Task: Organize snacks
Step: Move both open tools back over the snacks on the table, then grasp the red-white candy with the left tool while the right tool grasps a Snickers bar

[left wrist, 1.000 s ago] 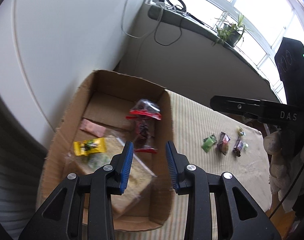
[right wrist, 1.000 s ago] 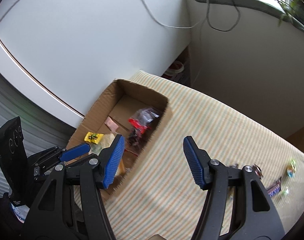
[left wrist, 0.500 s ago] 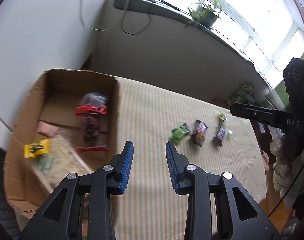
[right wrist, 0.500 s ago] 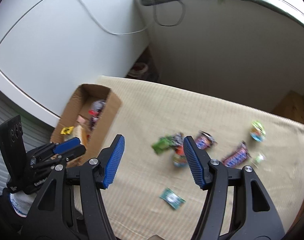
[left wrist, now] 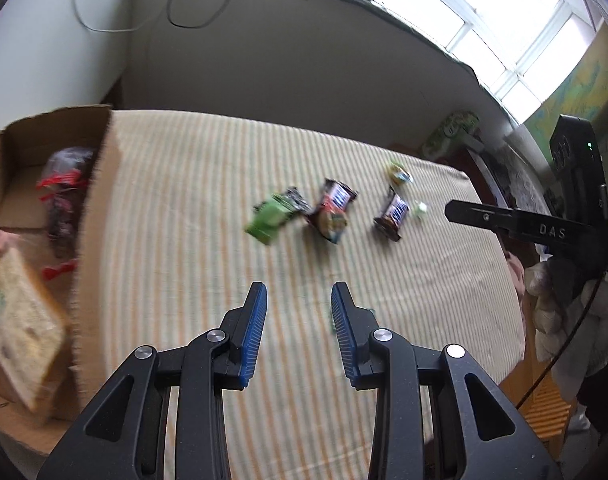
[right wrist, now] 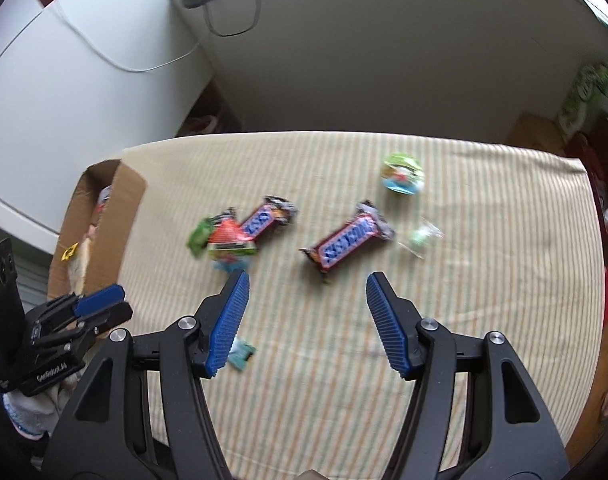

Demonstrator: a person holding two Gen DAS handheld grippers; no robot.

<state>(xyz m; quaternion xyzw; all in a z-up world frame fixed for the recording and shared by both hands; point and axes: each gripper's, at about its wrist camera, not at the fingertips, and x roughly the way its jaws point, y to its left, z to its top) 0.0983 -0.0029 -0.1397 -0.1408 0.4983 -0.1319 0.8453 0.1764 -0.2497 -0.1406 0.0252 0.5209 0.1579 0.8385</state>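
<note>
Both tongs released (nothing between pads), right tongs point(right wrist: 307, 280) above snack bars point(right wrist: 345, 243), left tongs point(left wrist: 299, 294) over striped cloth point(left wrist: 184, 208), cardboard box point(left wrist: 100, 216) beside

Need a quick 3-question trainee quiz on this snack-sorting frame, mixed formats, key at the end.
1. True or false: the right gripper has a snack clamped between its jaws.
2. Multiple choice: the cardboard box stands at which edge of the striped tablecloth in the right wrist view? A) left B) right C) far
3. Fill in: the two brown chocolate bars lie on the ____.

Key
1. False: its jaws stand open, nothing between them; the left gripper is empty too.
2. A
3. Tablecloth: one chocolate bar lies alone, the other chocolate bar beside a green packet.
</note>
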